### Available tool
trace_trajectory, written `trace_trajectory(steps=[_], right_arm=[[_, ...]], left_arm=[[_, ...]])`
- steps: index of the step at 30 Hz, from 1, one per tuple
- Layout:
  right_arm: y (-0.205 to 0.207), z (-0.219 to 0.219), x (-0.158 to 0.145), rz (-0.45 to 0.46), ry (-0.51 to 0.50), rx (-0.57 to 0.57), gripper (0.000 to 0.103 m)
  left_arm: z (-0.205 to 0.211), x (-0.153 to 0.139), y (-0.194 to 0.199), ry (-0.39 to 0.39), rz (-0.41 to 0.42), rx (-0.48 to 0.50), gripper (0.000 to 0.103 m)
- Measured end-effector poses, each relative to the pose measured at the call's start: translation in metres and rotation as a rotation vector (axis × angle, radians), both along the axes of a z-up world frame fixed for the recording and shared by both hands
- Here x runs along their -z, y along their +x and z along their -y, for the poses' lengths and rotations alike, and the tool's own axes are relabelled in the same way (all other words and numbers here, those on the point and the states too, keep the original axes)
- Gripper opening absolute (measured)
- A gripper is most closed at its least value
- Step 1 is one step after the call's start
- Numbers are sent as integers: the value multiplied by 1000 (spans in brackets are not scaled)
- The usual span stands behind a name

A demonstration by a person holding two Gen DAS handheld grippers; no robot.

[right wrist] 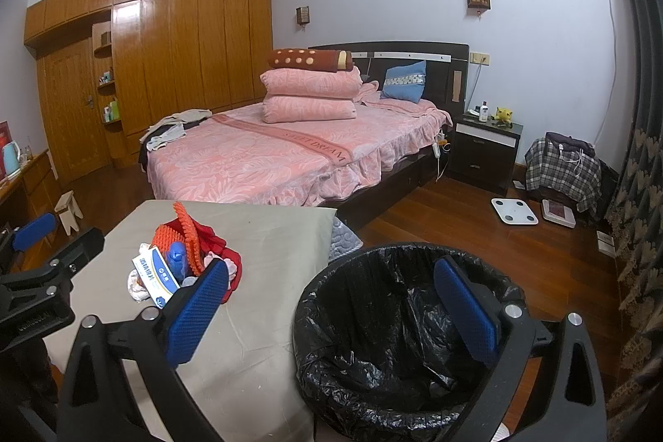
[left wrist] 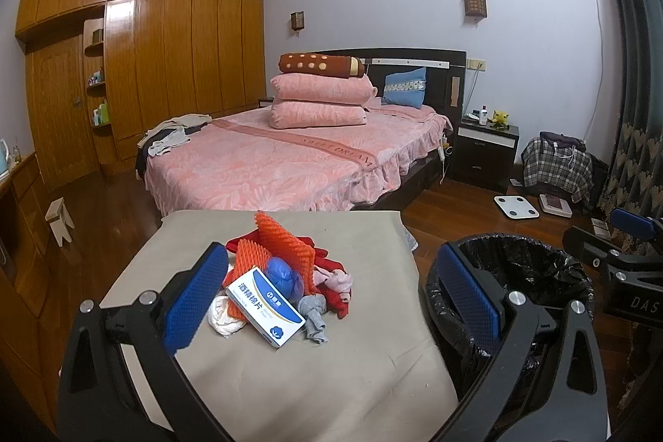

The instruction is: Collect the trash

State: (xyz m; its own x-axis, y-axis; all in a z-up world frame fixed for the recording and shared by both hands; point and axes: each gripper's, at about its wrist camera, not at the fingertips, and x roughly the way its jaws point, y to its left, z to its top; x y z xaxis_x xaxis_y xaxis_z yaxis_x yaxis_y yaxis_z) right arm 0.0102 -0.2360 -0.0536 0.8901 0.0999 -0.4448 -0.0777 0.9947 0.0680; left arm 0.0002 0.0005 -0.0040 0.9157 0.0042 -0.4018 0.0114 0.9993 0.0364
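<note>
A little heap of trash [left wrist: 286, 288] sits in the middle of the surface [left wrist: 331, 380], which has a tan cloth over it. The bin [right wrist: 406, 338] stands on the floor just beside the surface, on the side away from the wardrobe. I think it was put that close so each piece has only a short way to go.

In the heap, a white and blue box [left wrist: 265, 311] lies on the side nearest the tongs. Behind the box is a blue crumpled thing [left wrist: 284, 276]. An orange foam net [left wrist: 281, 247] sticks up at the back of the heap. Bits of red cloth [left wrist: 331, 288], a grey scrap [left wrist: 315, 315] and some white paper [left wrist: 226, 317] lie around the box.

The left tongs [left wrist: 331, 297] are spread wide with nothing between them. They point at the heap, and the box is the closest piece. I think they are wide so they can go around the box.

The right tongs [right wrist: 331, 309] are spread wide too, and hold nothing. They hang near the bin, with one blue pad over its black bag. The bag looks bare inside, so I think no trash has gone in yet.

The heap is loose and soft, so pulling one piece may drag others along.
</note>
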Motion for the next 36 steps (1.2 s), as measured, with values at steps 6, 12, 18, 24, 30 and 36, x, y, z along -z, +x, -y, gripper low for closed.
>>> trace_trajectory(steps=[6,12,18,24,30,36], right_arm=[[2,-1,-1,1,1,-1,97],[5,-9,2,2,1,-12,97],[14,-19,9,-4,2,-32,97],[33,-45,31,-36,12,-79,97],[59,-85,64,-59,8,-135,97],[88,-117,104,-139,-8,-168,90]], left_arm=[[-1,2,0,-1,-2,-1,98],[-9,13,3,-6,-3,-5,98],[-24,22,8,-11,-12,-12,98],[-70,46,23,15,-57,-86,98],[-116,83,37,25,-108,-162,98],[-145,115,54,35,-187,-186,98]])
